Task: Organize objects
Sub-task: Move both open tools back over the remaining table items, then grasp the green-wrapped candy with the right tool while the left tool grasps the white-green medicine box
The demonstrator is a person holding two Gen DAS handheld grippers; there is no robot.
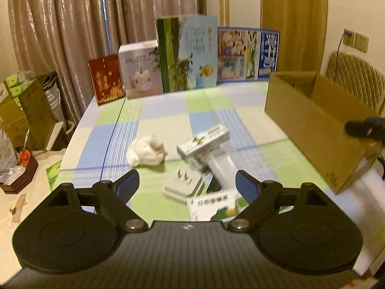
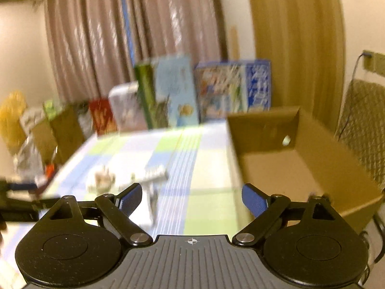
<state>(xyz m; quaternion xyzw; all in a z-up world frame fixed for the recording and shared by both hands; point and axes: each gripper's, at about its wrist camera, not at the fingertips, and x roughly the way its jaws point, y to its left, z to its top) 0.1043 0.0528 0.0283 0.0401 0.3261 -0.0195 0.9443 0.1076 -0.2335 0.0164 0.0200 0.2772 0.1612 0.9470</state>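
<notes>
While both grippers hover empty, we log the left gripper (image 1: 187,185) and right gripper (image 2: 192,198) fingers spread wide; a white plug adapter (image 1: 183,186), 2 medicine boxes and crumpled tissue (image 1: 146,150) lie on the table (image 1: 163,113), beside an open cardboard box (image 1: 317,130).

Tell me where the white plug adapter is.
In the left wrist view, the white plug adapter lies on the checked tablecloth between the open left tool's fingers, beside the green-and-white box.

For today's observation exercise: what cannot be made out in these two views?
- Cardboard box contents: left wrist view shows only its outer wall; right wrist view is motion-blurred.
- Green-and-white carton: partly hidden by the left gripper.
- Print on the small packets: blurred.
- Right gripper: open, holding nothing.
</notes>
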